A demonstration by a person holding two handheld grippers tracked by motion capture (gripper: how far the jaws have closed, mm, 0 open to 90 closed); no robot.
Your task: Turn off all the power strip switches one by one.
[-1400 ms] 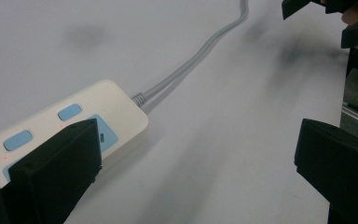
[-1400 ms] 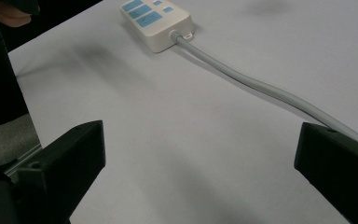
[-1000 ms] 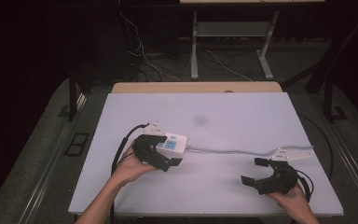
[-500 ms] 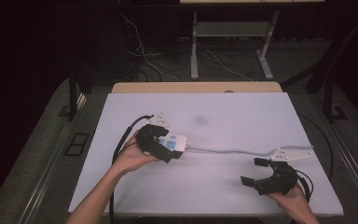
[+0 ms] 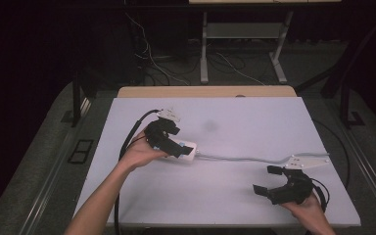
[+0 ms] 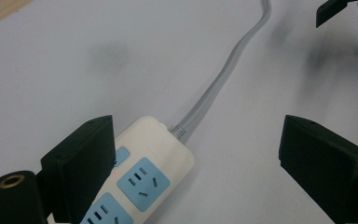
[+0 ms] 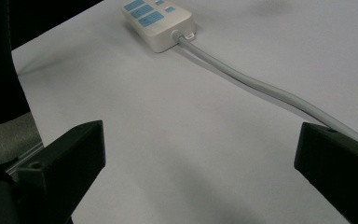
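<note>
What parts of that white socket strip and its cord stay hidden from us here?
- Power strip: in the left gripper view its near end is cut off by the bottom edge and covered by a black finger.
- Same strip, high view: mostly under the left gripper.
- Grey cord: in the right gripper view it runs behind a finger.

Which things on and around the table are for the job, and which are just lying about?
For the job:
power strip
its grey cord
left gripper
right gripper

Just lying about:
cables on the floor
metal stand
wooden board
</note>
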